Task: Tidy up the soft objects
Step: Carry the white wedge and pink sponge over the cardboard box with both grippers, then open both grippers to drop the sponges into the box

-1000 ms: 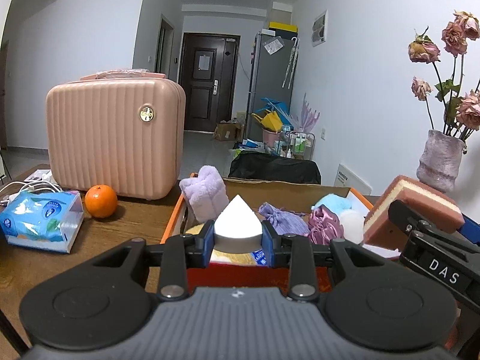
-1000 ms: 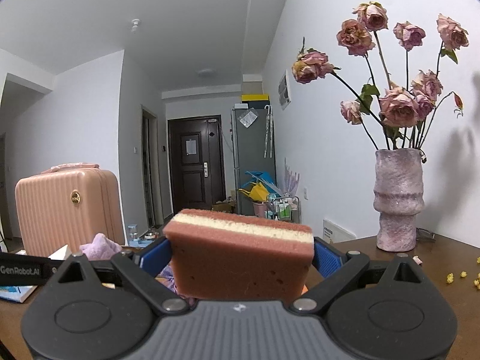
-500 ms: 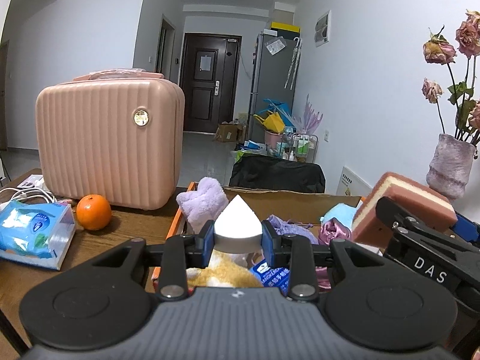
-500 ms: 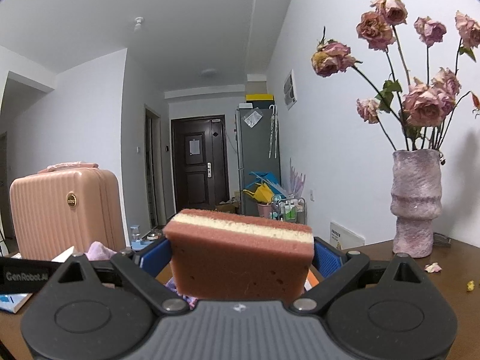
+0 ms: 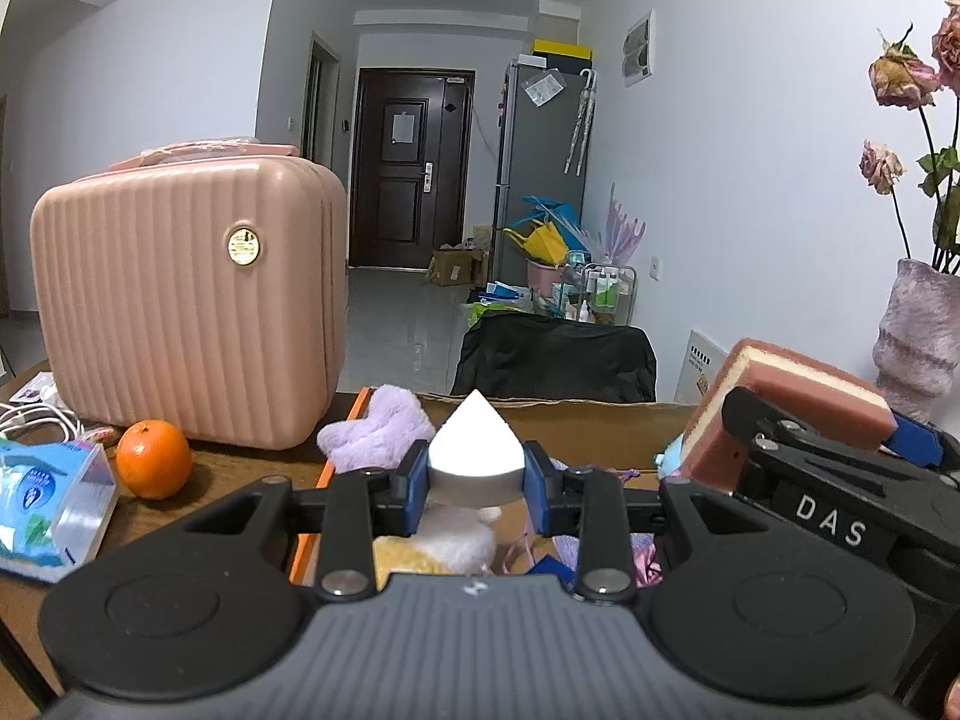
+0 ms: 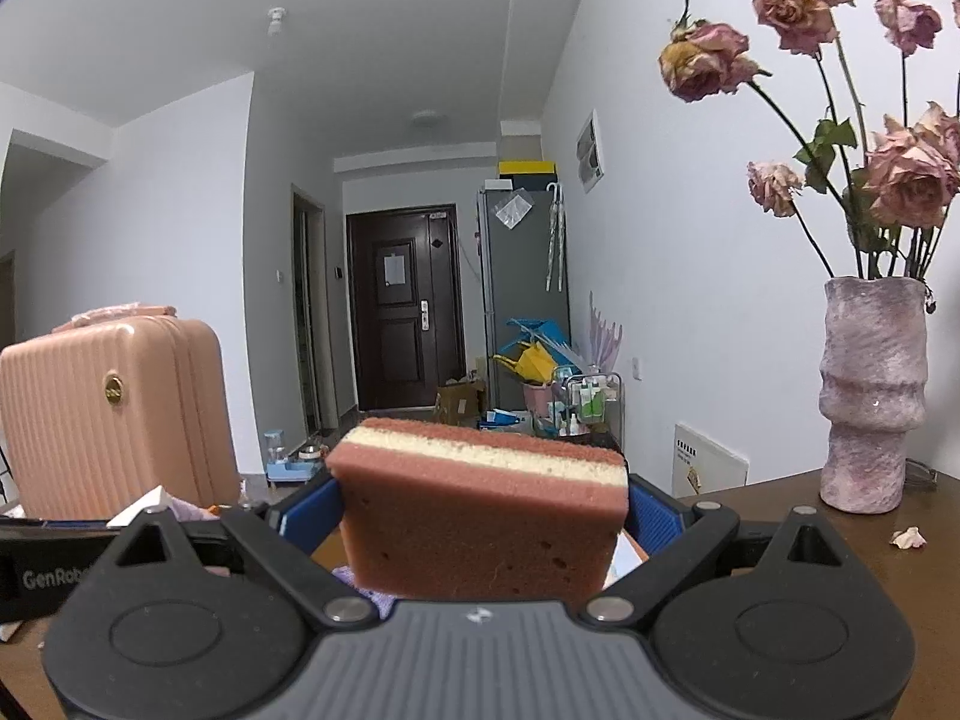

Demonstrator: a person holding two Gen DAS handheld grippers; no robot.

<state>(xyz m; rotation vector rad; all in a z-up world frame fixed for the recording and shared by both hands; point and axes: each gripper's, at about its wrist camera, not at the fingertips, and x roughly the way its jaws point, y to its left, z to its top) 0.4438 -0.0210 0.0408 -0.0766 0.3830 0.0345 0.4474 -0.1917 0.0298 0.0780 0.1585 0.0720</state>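
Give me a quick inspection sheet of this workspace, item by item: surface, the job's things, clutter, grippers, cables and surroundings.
Surface: brown wooden table.
Job's things: white wedge sponge; layered pink sponge; orange-rimmed box holding a purple plush and other soft items.
Clutter: orange, tissue pack, pink case, vase of dried roses.
Grippers: left gripper shut on the wedge; right gripper shut on the layered sponge.
Cables: white cables at the table's left edge.
Surroundings: hallway, dark door.

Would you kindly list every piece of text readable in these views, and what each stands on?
"DAS": white letters on the right tool's black body.
"GenRob", cut off: on the left tool's body.
Tissue pack print, wall sign: too small to read.
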